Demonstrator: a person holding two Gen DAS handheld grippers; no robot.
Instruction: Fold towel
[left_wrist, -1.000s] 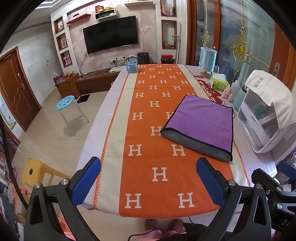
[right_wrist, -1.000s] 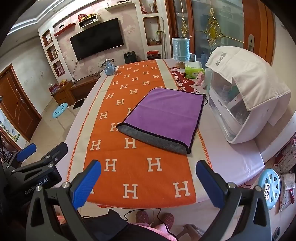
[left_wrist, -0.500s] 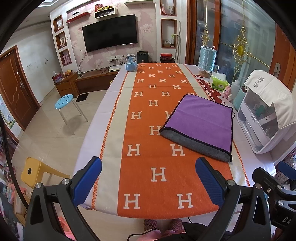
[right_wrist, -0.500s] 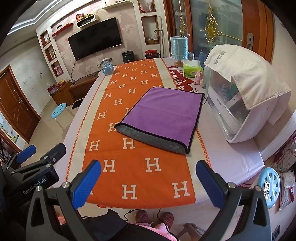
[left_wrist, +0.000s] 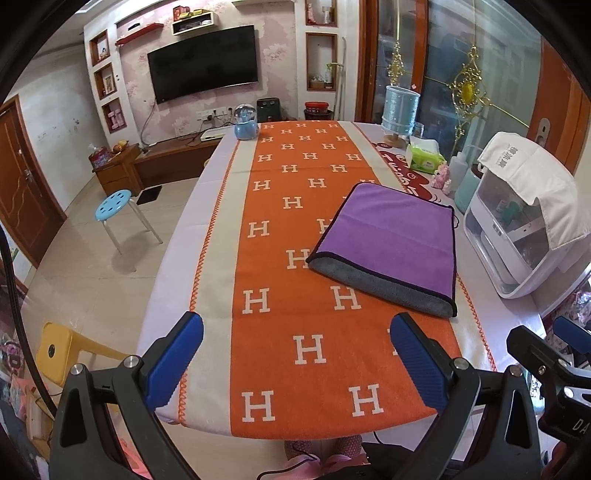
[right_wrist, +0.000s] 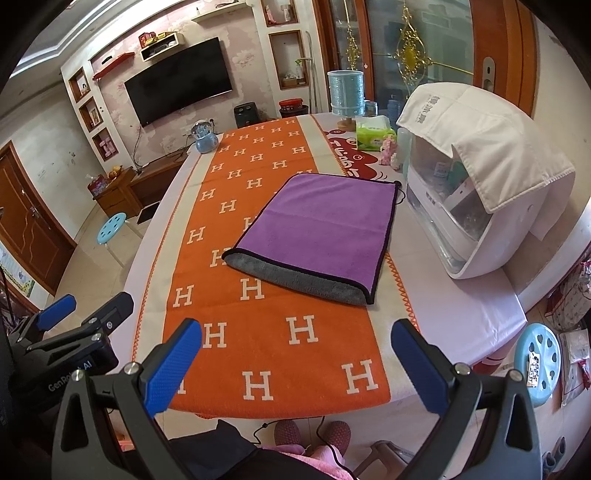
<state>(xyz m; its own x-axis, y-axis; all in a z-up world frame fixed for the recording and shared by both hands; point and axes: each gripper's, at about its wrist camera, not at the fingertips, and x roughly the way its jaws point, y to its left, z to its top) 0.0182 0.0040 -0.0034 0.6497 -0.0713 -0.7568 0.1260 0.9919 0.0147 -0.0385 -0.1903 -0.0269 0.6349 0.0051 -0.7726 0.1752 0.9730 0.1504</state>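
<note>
Towel (right_wrist: 321, 229) (purple, grey underside showing) is lying folded on the surface (right_wrist: 458, 306), right of centre; left gripper (left_wrist: 295, 365) and right gripper (right_wrist: 295, 365), fingers spread and empty, are hovering at the near edge, apparently awaiting 1 further fold.

Both views drift slightly back — towel (left_wrist: 391, 243) unmoved.
</note>
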